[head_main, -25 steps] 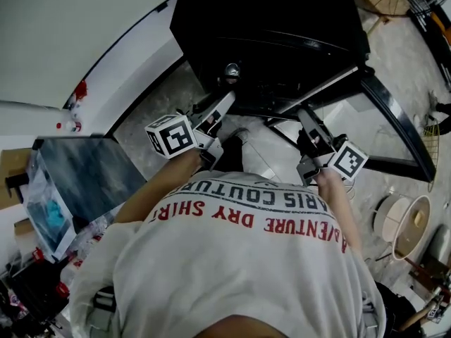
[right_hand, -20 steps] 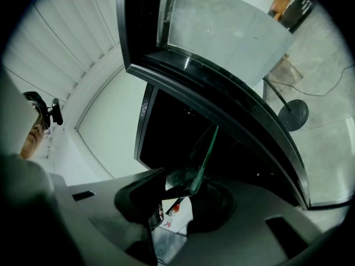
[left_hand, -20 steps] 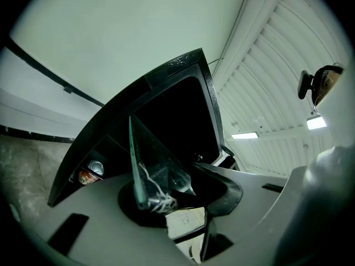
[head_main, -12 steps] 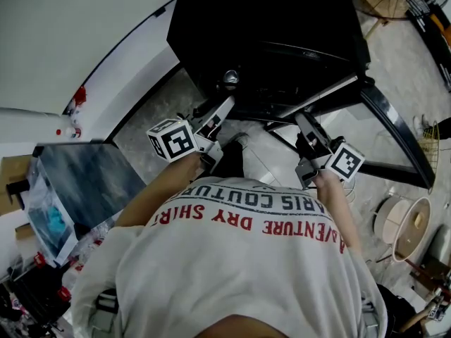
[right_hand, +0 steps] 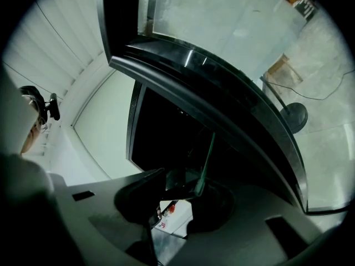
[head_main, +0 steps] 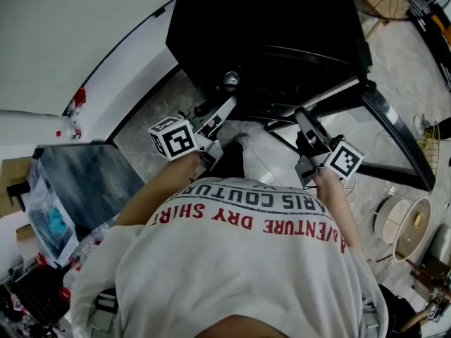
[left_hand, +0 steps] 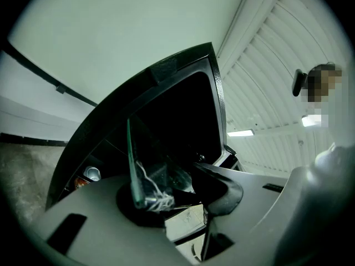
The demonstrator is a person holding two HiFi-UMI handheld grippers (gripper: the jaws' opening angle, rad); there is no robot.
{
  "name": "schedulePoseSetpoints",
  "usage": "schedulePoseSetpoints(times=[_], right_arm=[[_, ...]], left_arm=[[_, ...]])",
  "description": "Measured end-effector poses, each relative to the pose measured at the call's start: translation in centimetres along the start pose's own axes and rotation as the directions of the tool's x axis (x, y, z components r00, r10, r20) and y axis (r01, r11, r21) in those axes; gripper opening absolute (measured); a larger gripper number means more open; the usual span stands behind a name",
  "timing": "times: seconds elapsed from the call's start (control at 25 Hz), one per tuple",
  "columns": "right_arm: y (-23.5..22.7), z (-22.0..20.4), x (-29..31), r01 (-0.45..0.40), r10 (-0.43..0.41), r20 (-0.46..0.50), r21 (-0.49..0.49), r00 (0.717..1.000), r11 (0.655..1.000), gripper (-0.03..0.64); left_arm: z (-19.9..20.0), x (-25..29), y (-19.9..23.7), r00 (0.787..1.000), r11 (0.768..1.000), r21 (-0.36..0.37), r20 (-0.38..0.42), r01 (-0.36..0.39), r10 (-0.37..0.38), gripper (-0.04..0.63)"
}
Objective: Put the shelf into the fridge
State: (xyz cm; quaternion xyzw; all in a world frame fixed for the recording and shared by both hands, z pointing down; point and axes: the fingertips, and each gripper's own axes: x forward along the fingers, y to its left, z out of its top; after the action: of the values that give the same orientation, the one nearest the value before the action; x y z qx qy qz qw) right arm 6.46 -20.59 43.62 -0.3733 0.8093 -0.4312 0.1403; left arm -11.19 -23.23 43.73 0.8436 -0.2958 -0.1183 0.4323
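At fridge point(head_main: 268, 27) mouth, glass shelf point(left_hand: 132, 159) carried flat, long axis across opening. Gripped at left edge by left gripper point(head_main: 227, 108), with jaws just eased open slightly round it; at right edge by right gripper point(head_main: 301, 117), with jaws part-closed on it. Straight ahead into dark interior, 2 hands equally near

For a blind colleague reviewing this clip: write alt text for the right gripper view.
The right gripper clamps the green-edged glass shelf, held toward the dark open fridge. The fridge's glass door sweeps across the upper right.
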Motion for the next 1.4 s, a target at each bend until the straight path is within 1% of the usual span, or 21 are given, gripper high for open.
schedulePoseSetpoints(times=[0.12,0.4,0.56,0.76,0.88,0.96,1.08,1.2,1.32,1.4], right_arm=[[0.0,0.0,0.1,-0.003,0.003,0.001,-0.003,1.0,1.0,0.12],[-0.4,-0.4,0.0,0.014,-0.014,-0.004,-0.008,1.0,1.0,0.117],[-0.6,-0.5,0.1,0.021,-0.021,-0.002,-0.013,1.0,1.0,0.107],[-0.9,-0.6,0.1,0.023,-0.023,0.0,-0.005,1.0,1.0,0.107],[-0.9,-0.6,0.1,0.023,-0.023,0.002,0.0,1.0,1.0,0.107],[-1.0,-0.6,0.2,0.023,-0.023,0.001,-0.001,1.0,1.0,0.107],[-1.1,-0.6,0.1,0.023,-0.023,0.0,0.0,1.0,1.0,0.107],[-1.0,-0.6,0.1,0.019,-0.019,0.0,0.001,1.0,1.0,0.107],[-1.1,-0.7,0.2,0.018,-0.018,-0.001,0.003,1.0,1.0,0.107],[-1.1,-0.7,0.2,0.016,-0.016,-0.002,0.004,1.0,1.0,0.107]], left_arm=[[-0.3,0.0,-0.2,0.999,1.0,0.018,-0.023,0.025,-0.025,0.178],[-1.0,-0.4,-0.7,0.994,0.995,0.0,-0.044,0.102,-0.102,0.221],[-1.5,-0.8,0.0,0.994,0.995,-0.019,-0.045,0.1,-0.101,0.23],[-2.1,-1.2,0.0,0.994,0.995,-0.019,-0.043,0.096,-0.096,0.23],[-2.7,-1.4,0.2,0.995,0.996,-0.013,-0.056,0.085,-0.086,0.23],[-3.3,-1.5,0.3,0.994,0.997,0.007,-0.074,0.08,-0.079,0.23],[-4.7,-1.2,0.0,0.989,0.993,0.087,-0.131,0.085,-0.073,0.229],[-6.0,-0.4,-1.2,0.978,0.98,0.157,-0.187,0.124,-0.094,0.229],[-6.7,0.6,-1.9,0.969,0.969,0.193,-0.221,0.153,-0.109,0.229],[-6.9,1.0,-2.2,0.966,0.966,0.2,-0.231,0.163,-0.115,0.227]])
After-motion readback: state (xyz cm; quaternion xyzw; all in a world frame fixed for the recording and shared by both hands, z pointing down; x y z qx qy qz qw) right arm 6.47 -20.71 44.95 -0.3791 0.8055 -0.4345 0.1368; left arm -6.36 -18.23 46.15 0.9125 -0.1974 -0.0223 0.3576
